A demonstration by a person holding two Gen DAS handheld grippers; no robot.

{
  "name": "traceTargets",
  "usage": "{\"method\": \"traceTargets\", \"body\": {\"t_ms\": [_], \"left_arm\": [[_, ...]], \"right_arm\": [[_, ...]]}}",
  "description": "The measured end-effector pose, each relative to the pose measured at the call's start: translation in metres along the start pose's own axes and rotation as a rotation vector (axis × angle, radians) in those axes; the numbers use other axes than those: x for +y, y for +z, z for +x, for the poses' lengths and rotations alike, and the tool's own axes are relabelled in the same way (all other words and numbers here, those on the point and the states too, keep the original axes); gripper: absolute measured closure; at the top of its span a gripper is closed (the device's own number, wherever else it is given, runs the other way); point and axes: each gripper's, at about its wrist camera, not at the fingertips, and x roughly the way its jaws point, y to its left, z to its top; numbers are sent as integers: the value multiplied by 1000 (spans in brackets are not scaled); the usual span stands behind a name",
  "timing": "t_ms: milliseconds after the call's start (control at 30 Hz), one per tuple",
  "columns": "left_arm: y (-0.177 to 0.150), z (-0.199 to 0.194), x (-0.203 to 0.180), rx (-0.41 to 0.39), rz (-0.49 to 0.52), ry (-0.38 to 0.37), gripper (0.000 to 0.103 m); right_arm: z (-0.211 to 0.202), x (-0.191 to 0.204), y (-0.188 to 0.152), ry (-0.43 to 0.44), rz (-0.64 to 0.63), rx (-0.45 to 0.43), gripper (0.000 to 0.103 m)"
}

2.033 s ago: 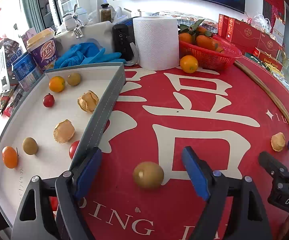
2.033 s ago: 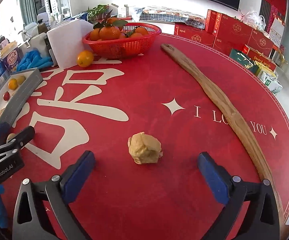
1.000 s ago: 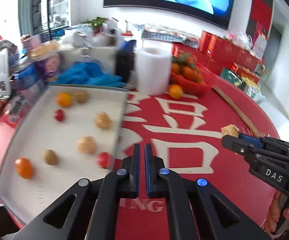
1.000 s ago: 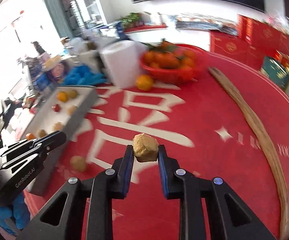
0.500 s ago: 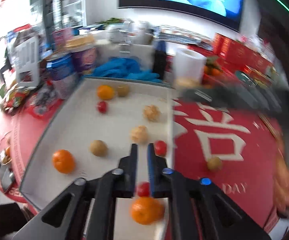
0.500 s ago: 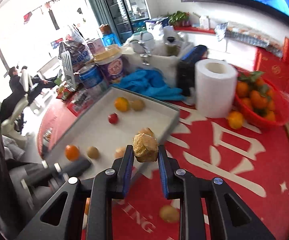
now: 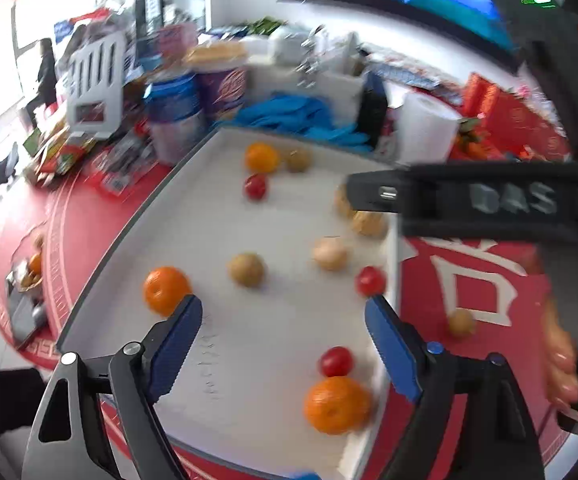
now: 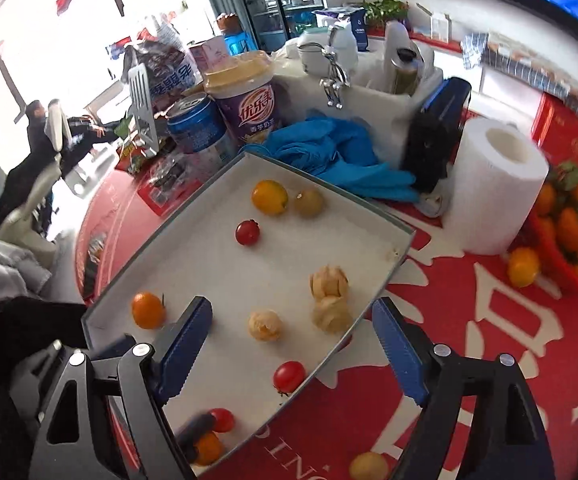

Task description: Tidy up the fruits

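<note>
So: fruits sit loose in the white tray [image 8: 377, 216] — three husked physalis [image 8: 331, 314] clustered near its right wall, cherry tomatoes [image 8: 289, 376] and oranges [image 8: 148, 310] spread around. One greenish fruit [image 8: 368, 466] lies outside on the red tablecloth [image 8: 489, 340]. Right gripper [image 8: 291, 346] hangs over the tray, jaws wide apart, empty. Left gripper [image 7: 285, 344] likewise, spread, holding nothing. Paper roll [image 8: 493, 196] and red basket [image 8: 569, 264] stand beyond the tray.

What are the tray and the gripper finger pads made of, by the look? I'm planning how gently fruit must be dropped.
The tray looks like rigid board or plastic: matte white floor, thin grey walls, crisp corners. The right gripper has blue fingers with ribbed faces, probably rubber or soft plastic, on black plastic arms. Neither material is certain.
</note>
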Motion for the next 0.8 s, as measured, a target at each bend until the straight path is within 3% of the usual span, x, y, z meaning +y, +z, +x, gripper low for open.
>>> {"method": "traceTargets", "body": {"t_ms": [300, 333, 467, 800], "left_arm": [[-1, 12, 6, 67, -11, 119, 12], [0, 12, 6, 67, -10, 123, 11], [-1, 12, 8, 62, -8, 137, 11], [-1, 11, 5, 58, 3, 155, 11]], "right_arm": [[10, 15, -1, -98, -76, 65, 17], [10, 16, -1, -112, -86, 73, 0], [7, 22, -2, -173, -131, 52, 0], [6, 33, -5, -195, -187, 46, 0]]}}
